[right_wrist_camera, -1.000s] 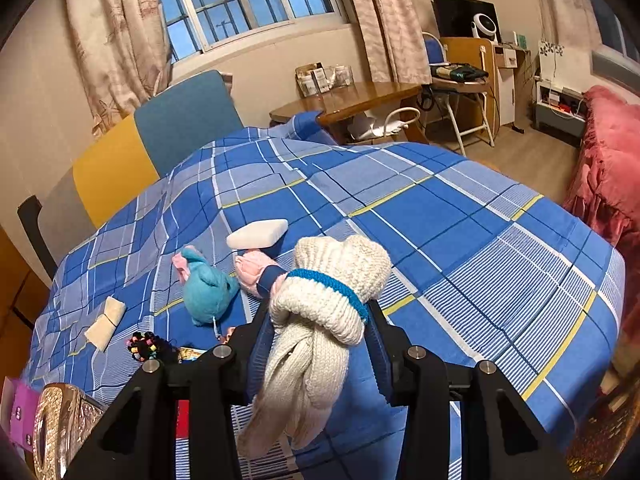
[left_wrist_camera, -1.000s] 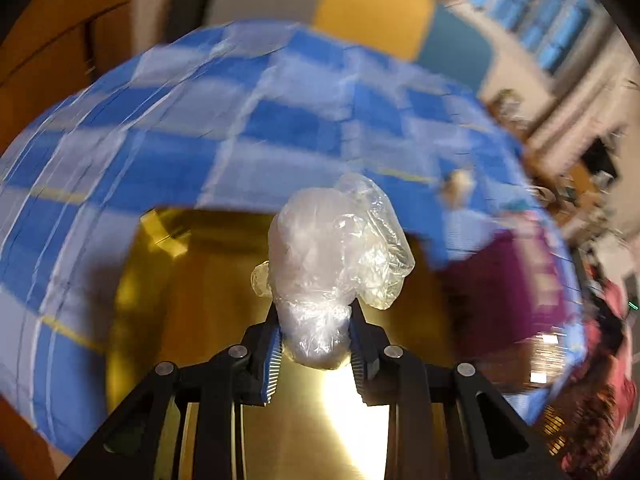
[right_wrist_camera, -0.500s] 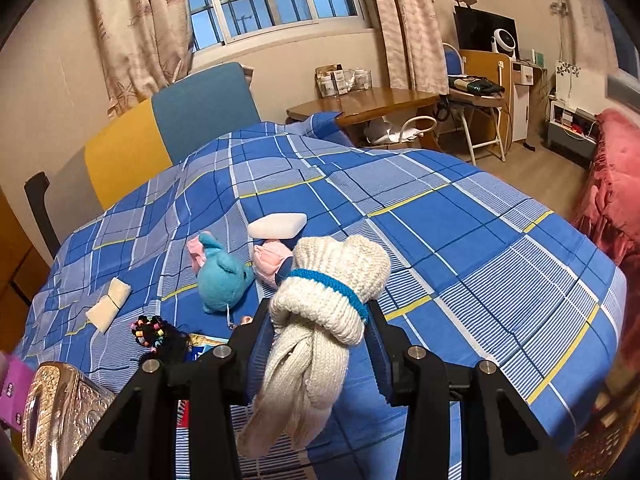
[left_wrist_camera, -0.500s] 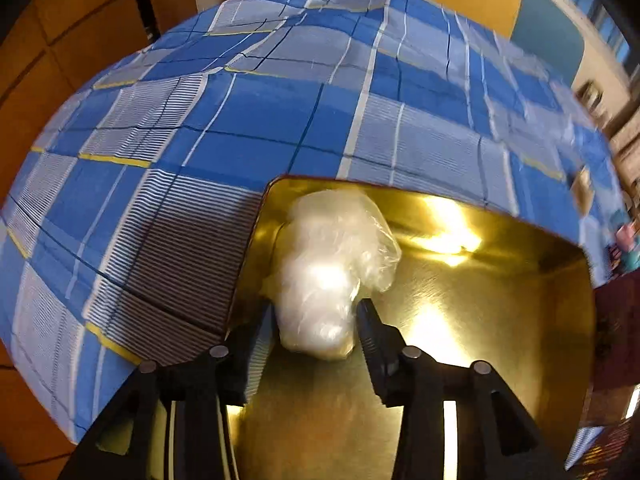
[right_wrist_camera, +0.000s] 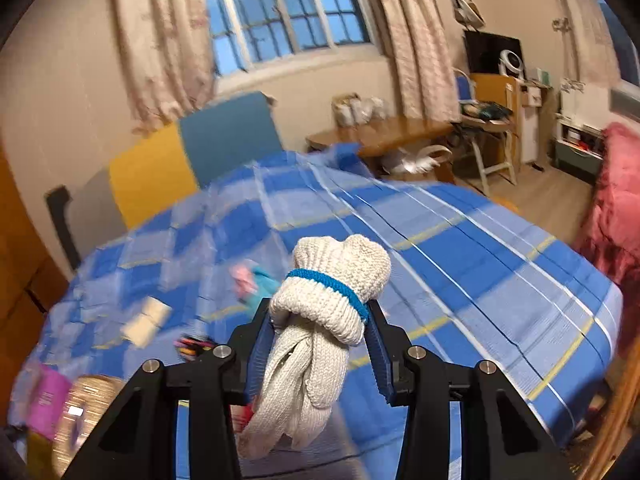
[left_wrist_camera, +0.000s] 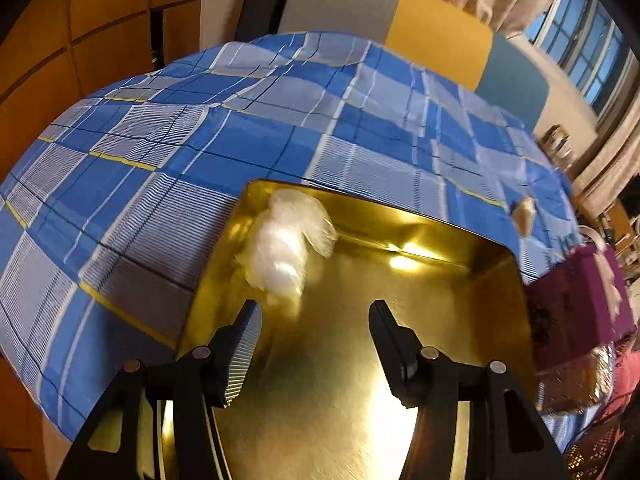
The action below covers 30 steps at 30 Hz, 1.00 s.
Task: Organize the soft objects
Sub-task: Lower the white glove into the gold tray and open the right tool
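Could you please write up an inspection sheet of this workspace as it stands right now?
Surface: bed with a blue checked cover.
Job's things: crumpled clear plastic bag inside the gold tin, in its far left corner; rolled cream knit socks with a blue band.
Clutter: teal plush toy, cream pad, beaded item, purple box, all blurred.
Grippers: left gripper open above the tin, empty; right gripper shut on the socks.
Cables: nothing seen.
Surroundings: yellow and teal headboard, curtained window, wooden desk, chair, dark screen.
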### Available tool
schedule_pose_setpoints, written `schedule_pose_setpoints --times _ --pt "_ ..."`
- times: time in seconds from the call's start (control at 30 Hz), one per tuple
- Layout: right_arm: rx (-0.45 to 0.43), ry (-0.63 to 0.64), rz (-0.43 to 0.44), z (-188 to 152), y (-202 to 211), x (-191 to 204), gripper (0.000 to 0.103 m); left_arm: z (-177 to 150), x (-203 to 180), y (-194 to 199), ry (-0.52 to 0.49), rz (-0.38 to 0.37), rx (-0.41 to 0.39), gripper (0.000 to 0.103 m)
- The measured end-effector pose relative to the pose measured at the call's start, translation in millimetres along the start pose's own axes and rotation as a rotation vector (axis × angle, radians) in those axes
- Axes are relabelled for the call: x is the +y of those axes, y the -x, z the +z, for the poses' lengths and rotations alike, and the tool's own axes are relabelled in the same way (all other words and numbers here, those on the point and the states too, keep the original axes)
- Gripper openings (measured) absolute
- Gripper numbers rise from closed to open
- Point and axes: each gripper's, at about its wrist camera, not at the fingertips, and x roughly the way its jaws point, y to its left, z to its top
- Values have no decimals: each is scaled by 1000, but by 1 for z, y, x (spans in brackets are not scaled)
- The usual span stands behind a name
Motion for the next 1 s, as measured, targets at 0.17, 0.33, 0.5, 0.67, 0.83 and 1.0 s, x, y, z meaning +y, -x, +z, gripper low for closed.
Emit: schedule_pose_setpoints --times 0.17,0.33,0.5,0.67,0.83,1.0 --pt "-43 75 120 26 38 77 45 -22 -13 16 -14 -58 -51 56" --pt "-26 165 276 26 73 170 45 -42 -14 27 14 -115 -66 56" --pt "56 245 427 0 89 252 45 -55 -9 39 9 -119 -91 56" --pt "211 365 568 -64 79 350 45 -65 1 52 -8 -97 -127 56" --pt "358 472 601 -134 52 416 45 -72 12 59 -3 -95 -138 56" --pt "545 481 560 -198 -3 457 45 -76 25 64 22 -93 -144 56"
